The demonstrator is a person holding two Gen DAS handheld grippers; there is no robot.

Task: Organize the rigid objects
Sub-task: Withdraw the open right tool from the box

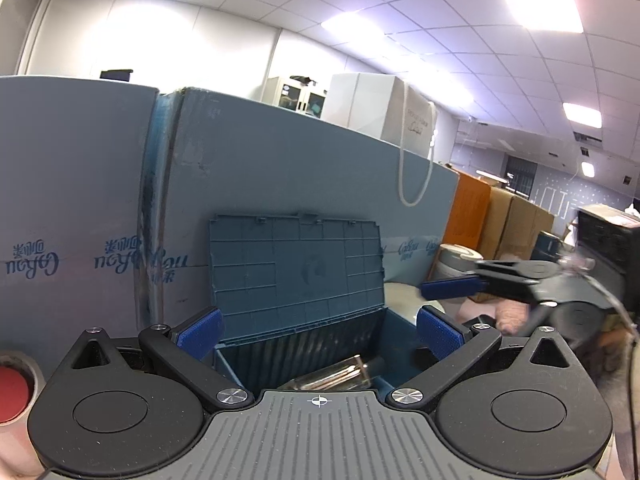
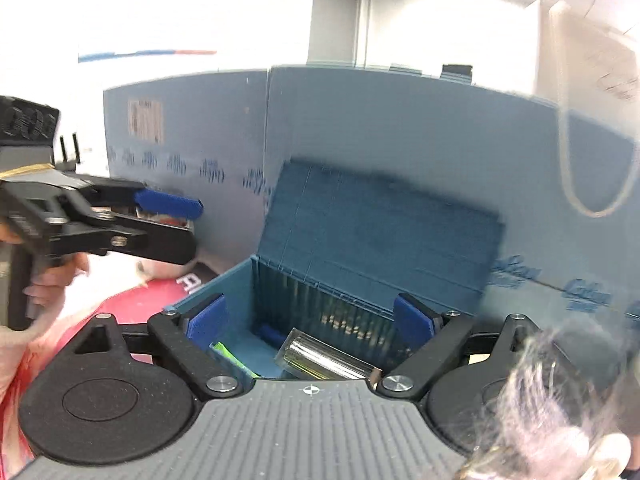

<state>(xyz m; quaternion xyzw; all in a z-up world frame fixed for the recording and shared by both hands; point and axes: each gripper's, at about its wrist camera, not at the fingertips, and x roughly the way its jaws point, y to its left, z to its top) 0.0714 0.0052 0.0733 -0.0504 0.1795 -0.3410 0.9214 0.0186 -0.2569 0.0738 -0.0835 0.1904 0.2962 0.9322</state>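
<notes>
A teal plastic box (image 1: 230,360) (image 2: 212,286) stands with its lid (image 1: 296,272) (image 2: 380,224) tipped back against a blue carton. Inside lies a clear cylinder (image 1: 336,376) (image 2: 324,360) on its side, beside a green item (image 2: 228,354) and a small blue piece (image 2: 272,336). My left gripper (image 1: 319,336) is open, its pads either side of the box mouth, nothing between them. My right gripper (image 2: 311,320) is open above the same box and holds nothing. The left gripper (image 2: 188,220) shows side-on in the right wrist view; one right finger (image 1: 452,288) shows in the left wrist view.
Tall blue cartons (image 1: 280,168) (image 2: 400,128) wall off the back. A white paper bag (image 1: 380,108) with a rope handle sits on top. A red round object (image 1: 12,392) (image 2: 140,300) lies left of the box. Orange and brown cartons (image 1: 496,220) and a white container (image 1: 456,260) stand to the right.
</notes>
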